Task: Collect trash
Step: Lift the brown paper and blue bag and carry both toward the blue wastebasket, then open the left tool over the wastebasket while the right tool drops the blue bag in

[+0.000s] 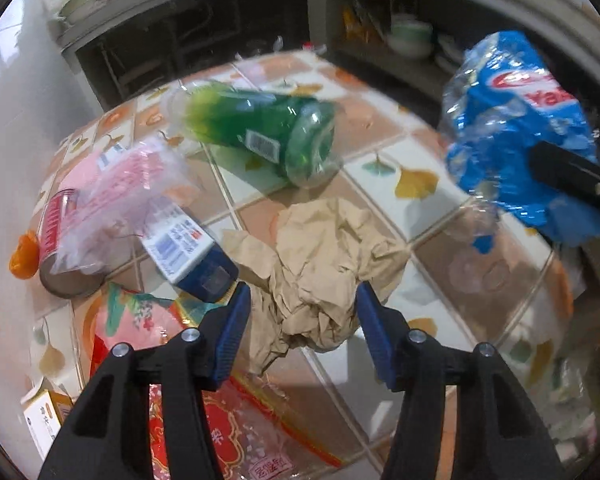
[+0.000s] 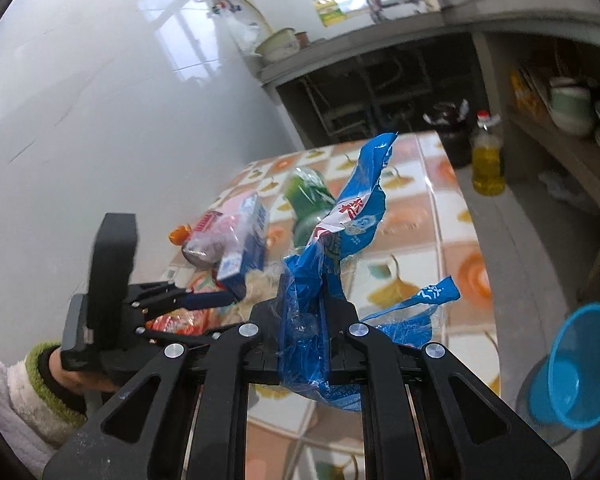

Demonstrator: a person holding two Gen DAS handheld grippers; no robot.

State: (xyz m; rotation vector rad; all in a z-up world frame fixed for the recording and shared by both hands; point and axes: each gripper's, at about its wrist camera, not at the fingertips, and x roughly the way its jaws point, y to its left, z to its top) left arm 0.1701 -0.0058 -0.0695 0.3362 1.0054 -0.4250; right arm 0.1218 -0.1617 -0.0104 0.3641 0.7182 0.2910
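While the right gripper (image 2: 304, 320) pinches a blue plastic wrapper (image 2: 340, 216) — lifted clear above the tiled table (image 1: 380, 128) — the left gripper (image 1: 302, 312) hangs parted over crumpled brown paper (image 1: 320, 260), pads not pressing it; a green bottle (image 1: 260, 128) lies beyond.

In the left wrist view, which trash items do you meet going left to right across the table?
Small orange scrap → red metal can → blue-and-white carton → crumpled brown paper → blue plastic wrapper, lifted off the table in the right gripper.
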